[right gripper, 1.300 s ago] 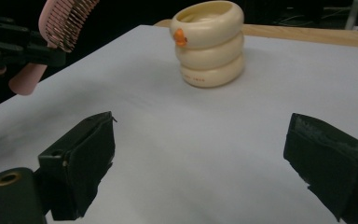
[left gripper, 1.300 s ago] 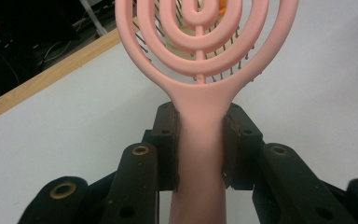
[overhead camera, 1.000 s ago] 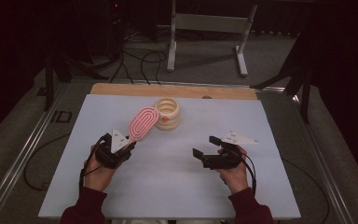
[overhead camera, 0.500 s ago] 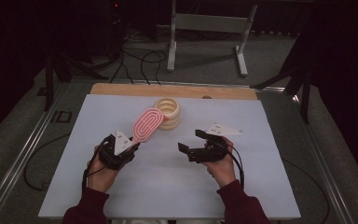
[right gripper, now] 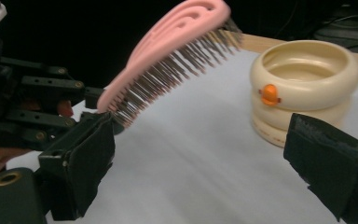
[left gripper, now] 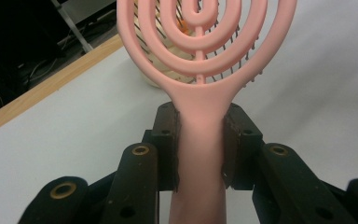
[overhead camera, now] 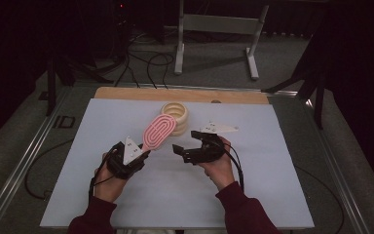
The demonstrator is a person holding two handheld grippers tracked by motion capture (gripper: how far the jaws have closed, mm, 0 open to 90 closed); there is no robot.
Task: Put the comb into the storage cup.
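While the pink hairbrush (left gripper: 200, 116) is clamped by its handle in the left tongs (left gripper: 199, 140), the right tongs (right gripper: 200, 172) are held wide apart near the cream container (right gripper: 305, 84).

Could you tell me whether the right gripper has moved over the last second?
Yes. In the high view the right gripper has shifted left across the table, toward the pink hairbrush and closer to the cream container, which has stayed put.
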